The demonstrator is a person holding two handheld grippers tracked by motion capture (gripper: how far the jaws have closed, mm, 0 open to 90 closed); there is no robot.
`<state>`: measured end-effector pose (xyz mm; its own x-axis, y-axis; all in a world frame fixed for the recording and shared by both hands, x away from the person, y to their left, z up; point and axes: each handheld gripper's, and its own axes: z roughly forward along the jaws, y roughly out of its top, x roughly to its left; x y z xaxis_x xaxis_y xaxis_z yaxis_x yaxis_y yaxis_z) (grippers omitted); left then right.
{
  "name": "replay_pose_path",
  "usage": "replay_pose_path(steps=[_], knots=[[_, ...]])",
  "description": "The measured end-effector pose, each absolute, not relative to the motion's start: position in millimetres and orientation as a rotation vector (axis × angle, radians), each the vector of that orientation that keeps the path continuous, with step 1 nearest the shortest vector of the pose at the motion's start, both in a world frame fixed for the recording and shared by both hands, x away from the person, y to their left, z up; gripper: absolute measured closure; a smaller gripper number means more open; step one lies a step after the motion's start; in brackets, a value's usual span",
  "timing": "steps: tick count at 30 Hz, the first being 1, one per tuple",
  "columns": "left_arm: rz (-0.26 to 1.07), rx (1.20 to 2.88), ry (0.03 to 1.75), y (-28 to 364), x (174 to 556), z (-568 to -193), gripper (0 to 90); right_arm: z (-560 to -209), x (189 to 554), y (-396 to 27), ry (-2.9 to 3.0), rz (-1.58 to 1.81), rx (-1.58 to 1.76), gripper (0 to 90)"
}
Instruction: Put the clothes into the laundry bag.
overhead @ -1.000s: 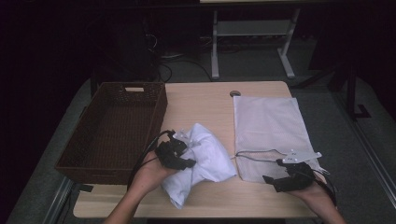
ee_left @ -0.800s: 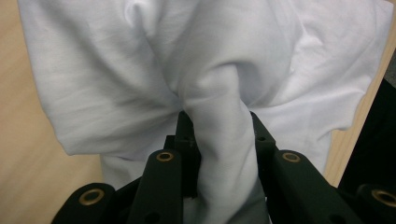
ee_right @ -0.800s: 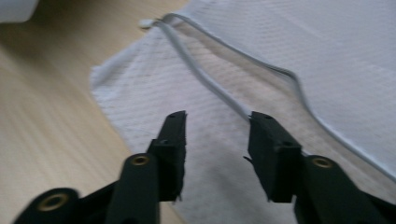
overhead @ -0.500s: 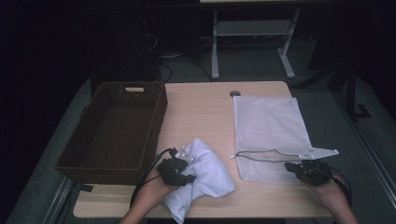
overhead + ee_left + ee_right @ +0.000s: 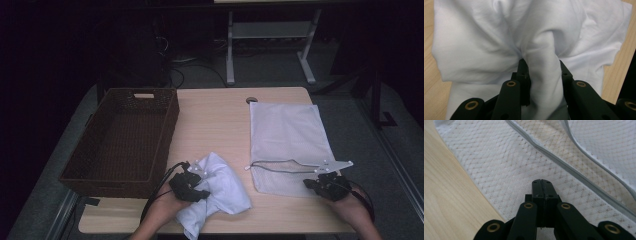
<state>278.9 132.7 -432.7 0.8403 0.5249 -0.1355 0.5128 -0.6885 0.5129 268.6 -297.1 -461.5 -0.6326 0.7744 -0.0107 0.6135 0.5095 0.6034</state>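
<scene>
1. No brand, label or writing can be read on anything here.
2. The left gripper [image 5: 195, 181] pinches a thick fold of the white cloth [image 5: 220, 192], which lies crumpled at the near edge of the table [image 5: 215, 120], just beside the wicker basket [image 5: 125, 140].
3. The left gripper view shows that fold bunched between the two black jaws, with the cloth [image 5: 499, 45] spreading over the wood beyond.
4. The right gripper [image 5: 325, 184] sits at the near end of the mesh bag [image 5: 290, 135]; its jaws have just closed and now meet pad to pad.
5. The right gripper view shows the bag's [image 5: 506, 167] diamond weave and its open zipper [image 5: 564, 162]; whether any mesh is caught between the closed tips [image 5: 541, 185] I cannot tell.
</scene>
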Motion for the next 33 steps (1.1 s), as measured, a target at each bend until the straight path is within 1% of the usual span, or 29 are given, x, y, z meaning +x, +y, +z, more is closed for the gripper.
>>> replay_pose_path(steps=[16,27,33], knots=[[0.010,2.466,0.758,133.7,280.8,-433.8,70.7,-463.5,287.1,-255.8,2.494,0.872,1.101,89.8],[0.001,2.464,0.758,134.3,281.3,-434.2,70.7,-463.9,304.8,-208.2,2.549,0.907,1.004,89.8],[0.000,2.464,0.758,134.4,281.4,-434.2,70.7,-463.5,307.8,-178.3,2.590,0.913,0.917,89.8]])
